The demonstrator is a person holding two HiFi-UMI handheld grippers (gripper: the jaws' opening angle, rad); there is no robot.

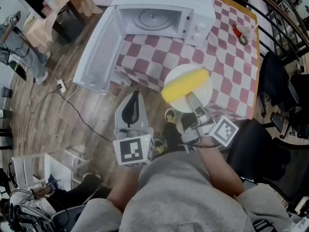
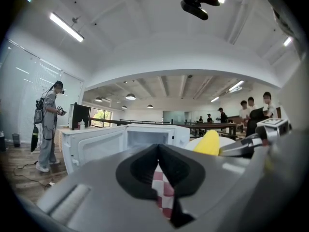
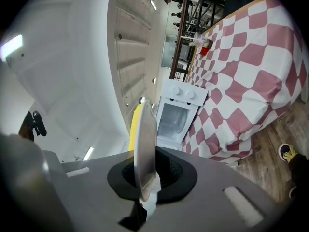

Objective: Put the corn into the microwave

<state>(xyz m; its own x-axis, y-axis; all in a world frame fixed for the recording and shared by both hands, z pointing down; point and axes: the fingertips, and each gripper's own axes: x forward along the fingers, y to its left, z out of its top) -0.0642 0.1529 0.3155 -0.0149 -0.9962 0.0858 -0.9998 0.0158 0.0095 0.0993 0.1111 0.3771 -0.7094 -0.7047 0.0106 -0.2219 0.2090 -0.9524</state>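
A yellow corn cob (image 1: 186, 83) lies on a white plate (image 1: 203, 99) held over the near edge of the checked table (image 1: 231, 71). My right gripper (image 1: 192, 101) is shut on the plate's near rim. In the right gripper view the plate (image 3: 145, 144) stands edge-on between the pads, the corn (image 3: 136, 124) behind it. The white microwave (image 1: 159, 13) stands at the table's far left, its door (image 1: 99, 52) swung wide open to the left and its cavity empty. My left gripper (image 1: 131, 103) hovers shut and empty below the table edge, left of the plate, facing the microwave (image 2: 145, 139).
A small red thing and a clear cup (image 1: 242, 32) sit at the table's far right corner. A cable (image 1: 72, 110) trails over the wooden floor on the left. Dark chairs (image 1: 275, 76) stand to the right. A person (image 2: 48, 124) stands far left of the microwave.
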